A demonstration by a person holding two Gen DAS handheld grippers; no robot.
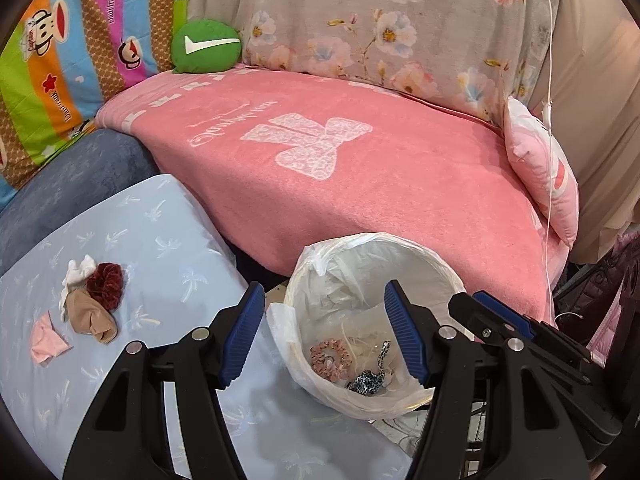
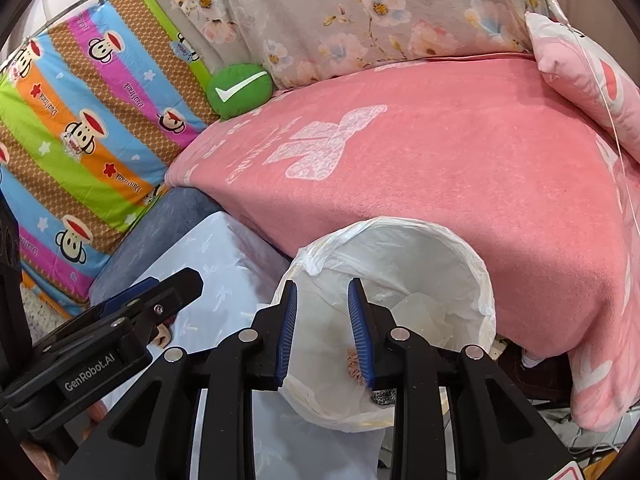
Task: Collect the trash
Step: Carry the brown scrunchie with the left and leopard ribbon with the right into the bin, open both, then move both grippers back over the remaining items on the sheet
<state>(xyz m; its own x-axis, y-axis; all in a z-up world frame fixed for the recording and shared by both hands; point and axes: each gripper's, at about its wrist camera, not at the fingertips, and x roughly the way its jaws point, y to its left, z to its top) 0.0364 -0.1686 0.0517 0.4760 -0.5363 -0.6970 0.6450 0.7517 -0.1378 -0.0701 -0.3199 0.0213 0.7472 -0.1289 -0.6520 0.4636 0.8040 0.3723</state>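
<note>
A white-lined trash bin [image 1: 436,272] stands between the pink bed and a light blue cushion [image 1: 168,240]; it also shows in the right wrist view [image 2: 460,264]. Inside lie a pink patterned scrunchie [image 1: 330,354] and a black-and-white one [image 1: 366,380]. On the cushion lie a dark red scrunchie [image 1: 106,284], a beige stocking [image 1: 90,316], a white scrap [image 1: 78,272] and a pink cloth scrap [image 1: 46,340]. My left gripper [image 1: 324,336] is open and empty over the bin's near rim. My right gripper [image 2: 322,332] is open and empty above the bin.
A pink blanket [image 1: 360,168] covers the bed behind the bin. A green round cushion [image 1: 206,46], a striped cartoon quilt [image 1: 60,68], a floral pillow [image 1: 380,20] and a pink pillow [image 1: 548,184] ring it. A thin white cord [image 1: 550,80] hangs at the right.
</note>
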